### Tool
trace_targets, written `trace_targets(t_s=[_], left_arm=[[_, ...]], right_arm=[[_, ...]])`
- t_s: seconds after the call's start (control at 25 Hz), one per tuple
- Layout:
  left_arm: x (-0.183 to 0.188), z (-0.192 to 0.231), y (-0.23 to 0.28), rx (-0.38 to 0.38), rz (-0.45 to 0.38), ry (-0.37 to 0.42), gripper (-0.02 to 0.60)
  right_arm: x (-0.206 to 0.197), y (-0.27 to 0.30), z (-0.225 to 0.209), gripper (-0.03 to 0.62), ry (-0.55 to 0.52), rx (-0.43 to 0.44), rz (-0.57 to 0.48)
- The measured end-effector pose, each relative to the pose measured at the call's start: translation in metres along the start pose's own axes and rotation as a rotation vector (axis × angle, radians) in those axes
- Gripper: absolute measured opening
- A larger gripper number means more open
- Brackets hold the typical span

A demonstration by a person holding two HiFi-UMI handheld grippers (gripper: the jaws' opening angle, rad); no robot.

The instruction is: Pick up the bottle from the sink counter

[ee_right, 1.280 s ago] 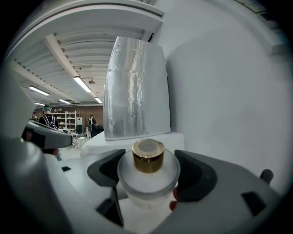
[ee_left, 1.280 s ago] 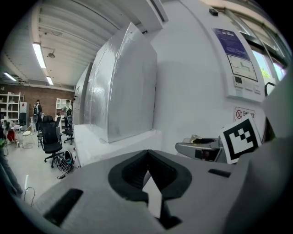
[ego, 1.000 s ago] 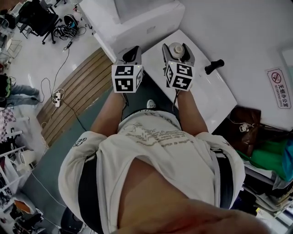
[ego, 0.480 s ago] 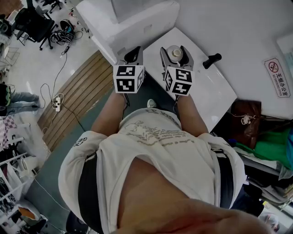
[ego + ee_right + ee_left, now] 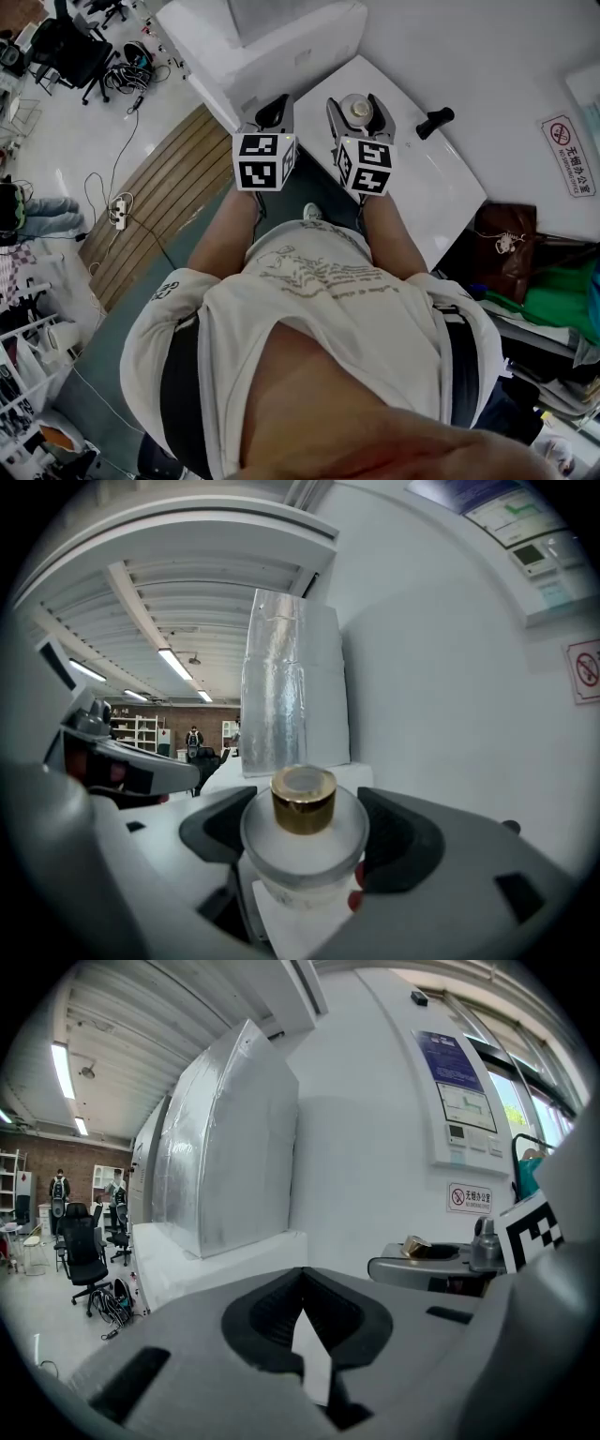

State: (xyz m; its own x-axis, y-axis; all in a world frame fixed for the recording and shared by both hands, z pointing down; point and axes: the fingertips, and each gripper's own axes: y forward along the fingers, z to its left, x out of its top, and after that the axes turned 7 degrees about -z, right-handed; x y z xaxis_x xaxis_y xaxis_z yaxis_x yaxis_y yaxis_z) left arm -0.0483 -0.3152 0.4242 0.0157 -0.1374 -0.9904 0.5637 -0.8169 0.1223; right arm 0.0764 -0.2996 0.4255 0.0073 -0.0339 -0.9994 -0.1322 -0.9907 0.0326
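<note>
A frosted white bottle with a gold cap stands upright between the jaws of my right gripper, which is shut on its body. From the head view the bottle is held in the right gripper above the near corner of the white sink counter. My left gripper hovers just left of it, off the counter's edge. Its jaws are shut with nothing between them. The left gripper view also catches the gold cap off to its right.
A black faucet handle sits on the counter beyond the right gripper. A large white foil-wrapped box stands behind the left gripper. A brown bag and green cloth lie to the right; wooden floor slats to the left.
Both grippers and the held bottle sit a little higher in the head view than a second ago. The grip on the bottle is the same.
</note>
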Motion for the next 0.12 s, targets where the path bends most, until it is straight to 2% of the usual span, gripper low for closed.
trace_targets(t_s=[0.12], left_arm=[[0.0,0.0003,-0.0007,-0.001,0.0,-0.002,0.021]], right_arm=[[0.0005,0.002,-0.0012,0.317,0.006,-0.001,-0.002]])
